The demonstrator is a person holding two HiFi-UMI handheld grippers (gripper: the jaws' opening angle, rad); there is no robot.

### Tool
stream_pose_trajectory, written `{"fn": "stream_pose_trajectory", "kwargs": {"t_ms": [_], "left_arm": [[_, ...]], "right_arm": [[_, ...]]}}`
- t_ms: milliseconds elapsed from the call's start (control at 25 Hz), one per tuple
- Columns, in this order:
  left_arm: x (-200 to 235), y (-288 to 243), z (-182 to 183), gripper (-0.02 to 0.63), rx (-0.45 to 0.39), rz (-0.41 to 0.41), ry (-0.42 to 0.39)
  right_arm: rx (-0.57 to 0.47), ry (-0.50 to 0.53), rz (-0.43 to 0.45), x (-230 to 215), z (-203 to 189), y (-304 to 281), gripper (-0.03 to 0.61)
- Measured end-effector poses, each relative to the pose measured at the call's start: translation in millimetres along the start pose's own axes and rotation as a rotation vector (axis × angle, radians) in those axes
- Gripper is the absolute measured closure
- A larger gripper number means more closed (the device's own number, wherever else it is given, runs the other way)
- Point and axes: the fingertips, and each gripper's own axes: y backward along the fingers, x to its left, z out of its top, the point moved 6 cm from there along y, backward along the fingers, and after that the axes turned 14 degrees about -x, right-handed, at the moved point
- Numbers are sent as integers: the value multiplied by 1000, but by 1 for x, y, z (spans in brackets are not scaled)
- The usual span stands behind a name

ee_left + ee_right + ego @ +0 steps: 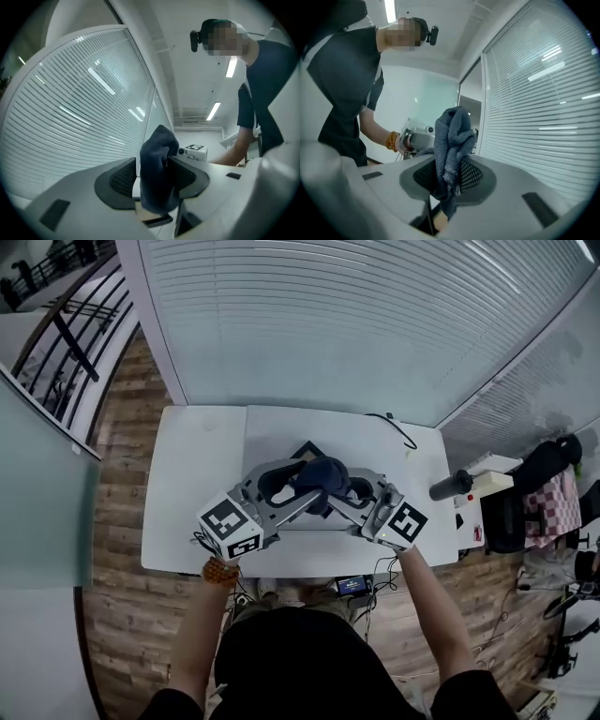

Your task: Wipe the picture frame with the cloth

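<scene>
- Left gripper (pixel 154 177), the one in my left hand, was released: its jaws stood parted with the dark blue-grey terry cloth (pixel 158 164) bunched between them. The cloth leaned on the right pad, and the ribbed face of the left pad showed bare beside it.
- My right gripper (pixel 447 177) was clenched on that same cloth. Both of its black ribbed pads were pressed into the folds, and a crumpled tuft stood up above the jaws.
- Both grippers pointed about level and met nose to nose over the middle of the white rectangular table (pixel 192 474), so each one showed in the other's view.
- The dark-edged square picture frame (pixel 307 448) lay flat on the table on the far side of the grippers, turned corner-on to me. Only its far corner showed, and the rest was hidden under the cloth and the jaws.
- From above I could not tell whether the cloth touched the frame.
- A black cable (pixel 398 430) lay on the far right part of the table.
- White slatted blinds (pixel 375 315) stood behind the table's far edge.
- An orange beaded bracelet (pixel 220 570) sat on my left wrist, at the table's near edge.
</scene>
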Motion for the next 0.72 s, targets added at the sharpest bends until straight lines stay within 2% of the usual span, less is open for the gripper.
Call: {"fn": "stream_pose_trajectory", "kwargs": {"t_ms": [80,160,240,280,320,400,480,560,640,720], "left_arm": [[6,13,-12,414,100,78,-45],[12,26,-30,406,256,162,-116],[18,32,-49,312,421,228,-204],[18,33,-58,278,486,253,-239],[17,33,-65,254,530,277,-257],[11,30,-75,221,559,329,-226],[5,20,-78,203,531,392,-152],[0,7,-77,186,500,467,-122],[-7,0,-85,157,520,535,-129],[-14,-2,-98,137,561,596,-134]], "right_arm": [[137,59,12,-22,2,1,511],[352,263,102,-52,-1,2,512],[587,492,267,-79,-11,-5,512],[690,574,357,-87,-18,-12,512],[781,638,445,-91,-27,-19,512],[916,736,617,-90,-52,-31,512],[969,804,770,-81,-76,-41,512],[966,843,878,-73,-92,-50,512],[939,834,950,-69,-98,-55,509],[895,771,1021,-69,-94,-53,479]]}}
